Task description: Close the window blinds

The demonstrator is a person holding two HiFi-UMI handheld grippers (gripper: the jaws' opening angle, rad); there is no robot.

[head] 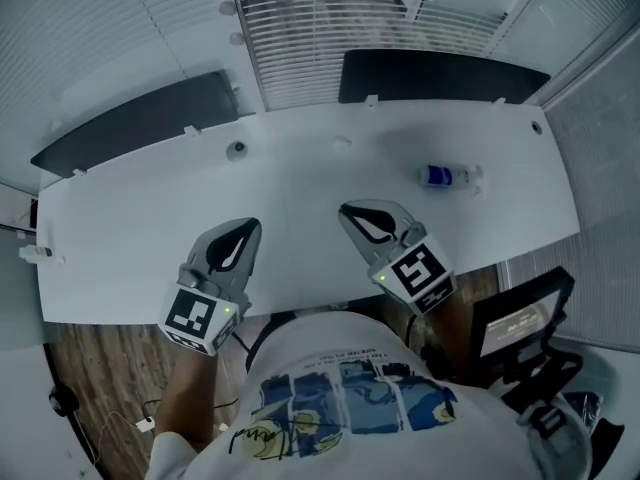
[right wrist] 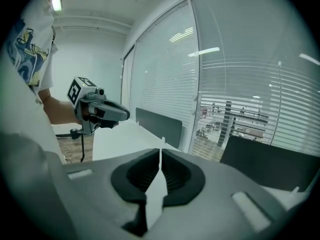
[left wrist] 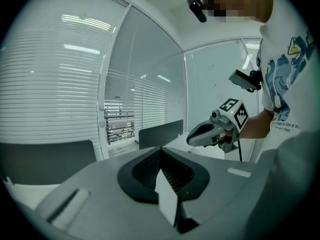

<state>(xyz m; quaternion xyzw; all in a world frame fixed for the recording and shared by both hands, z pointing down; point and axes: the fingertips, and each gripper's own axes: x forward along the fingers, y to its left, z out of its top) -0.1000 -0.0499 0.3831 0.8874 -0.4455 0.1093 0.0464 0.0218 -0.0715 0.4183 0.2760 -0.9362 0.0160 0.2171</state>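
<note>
The left gripper [head: 243, 230], a grey shell with a black-and-white marker cube at its rear, hovers above the near edge of the long white desk [head: 300, 158]. Its jaws are pressed together on nothing. The white slatted window blinds [head: 340, 38] lie well ahead of this claw and a little to its right, beyond the desk's far edge. There one pane's slats stand open enough to show the outdoors. Left of that pane, two small round knobs [head: 234, 23] sit on the window post and are probably the control, though that is a guess. The right gripper [head: 350, 211], of the same build, is also closed and empty, with the blinds well ahead and slightly to its left. The main risk is the long reach over the deep desk. The low dark partition panels [head: 440, 76] stand between both claws and the glass and could snag a jaw. A clear plastic bottle with a blue label [head: 447, 176] lies ahead and to the right of the right claw, where a sweeping forearm could roll it. A claw that arrives closed can only nudge a knob or poke the thin slats and bend them, so it would have to spread first. Both forearms come from the person's sides, held low, with the grippers pointing forward and slightly down, angled a little toward each other and near one another.
</note>
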